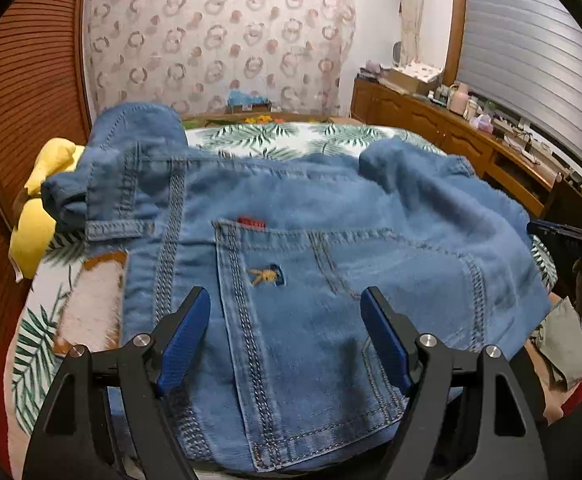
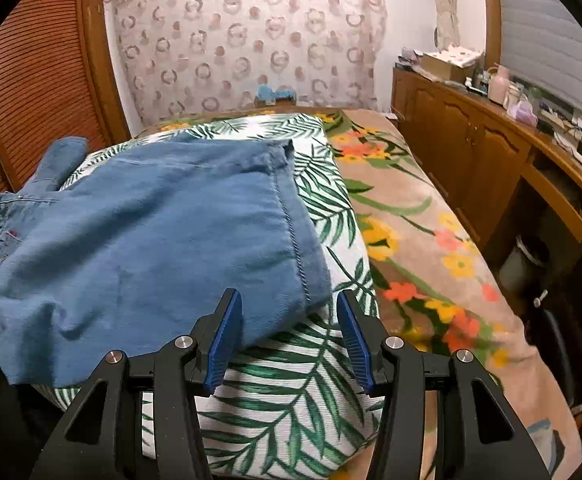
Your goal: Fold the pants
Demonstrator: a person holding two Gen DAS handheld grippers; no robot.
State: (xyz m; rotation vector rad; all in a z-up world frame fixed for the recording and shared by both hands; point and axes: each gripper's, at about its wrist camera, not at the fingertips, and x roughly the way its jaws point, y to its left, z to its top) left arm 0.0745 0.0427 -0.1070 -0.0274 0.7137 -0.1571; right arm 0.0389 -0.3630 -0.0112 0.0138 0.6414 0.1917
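Blue denim pants [image 1: 299,240] spread over a leaf-print cushion [image 2: 291,392] on the bed, back side up, with a rear pocket [image 1: 315,320] and its small yellow embroidery facing the left wrist camera. Waistband end toward the bed's left side, near a yellow plush toy [image 1: 39,224]; long axis running across the bed, left to right. Folded leg part lying flat in the right wrist view, side seam along its right edge, one corner hanging over the cushion's near edge. Fabric bunched and raised at the far left.

Left gripper [image 1: 285,300] hovering above the rear pocket, tilted downward, jaws spread wide, nothing between the blue pads [image 1: 185,340]. Right gripper [image 2: 289,304] also pitched downward at the near right corner of the denim, jaws parted, released; the cloth corner sits between the pads but unclamped. Floral blanket [image 2: 431,248] covering the bed's right side, wooden cabinets [image 2: 471,152] beyond.
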